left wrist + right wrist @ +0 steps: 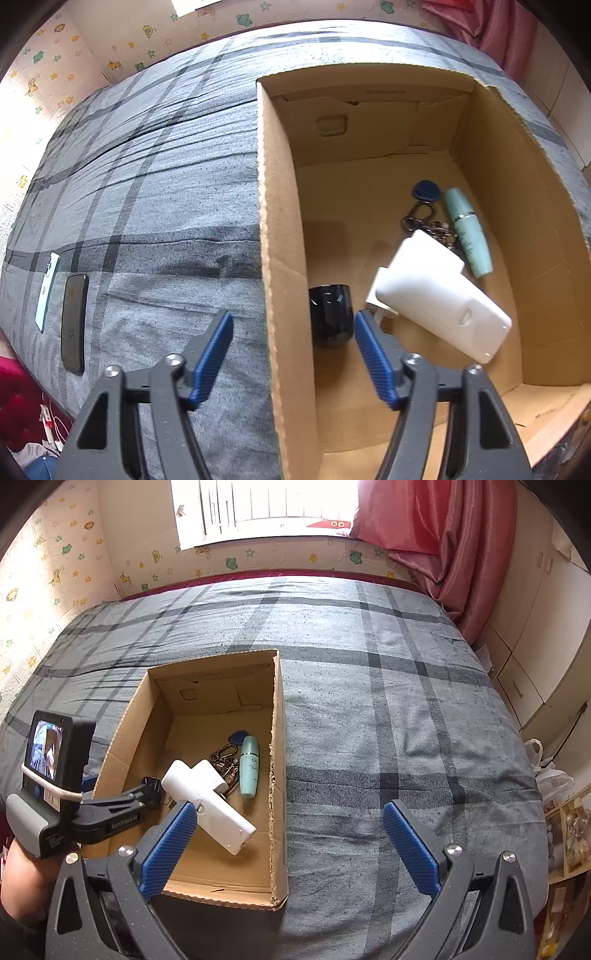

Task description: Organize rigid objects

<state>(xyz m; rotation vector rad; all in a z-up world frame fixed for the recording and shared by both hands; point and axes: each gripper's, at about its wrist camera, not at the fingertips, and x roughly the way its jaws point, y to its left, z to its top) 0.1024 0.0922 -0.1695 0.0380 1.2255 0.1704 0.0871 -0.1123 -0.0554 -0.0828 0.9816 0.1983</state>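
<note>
An open cardboard box (280,229) (275,738) sits on the grey plaid bed. Inside lie a white charger (439,295) (210,805), a teal tube (467,230) (248,766), a key bunch with a blue tag (426,192) (227,755) and a small black object (330,310) (151,788). My left gripper (293,343) is open, straddling the box's left wall, with the black object between its fingers, not clamped. It also shows in the right wrist view (122,805). My right gripper (290,842) is open and empty above the box's near right corner.
A black phone (75,323) and a white-green phone (47,291) lie on the bed far left of the box. A pink curtain (443,546) and cabinets (535,635) stand at the right. Bags (554,775) sit beside the bed.
</note>
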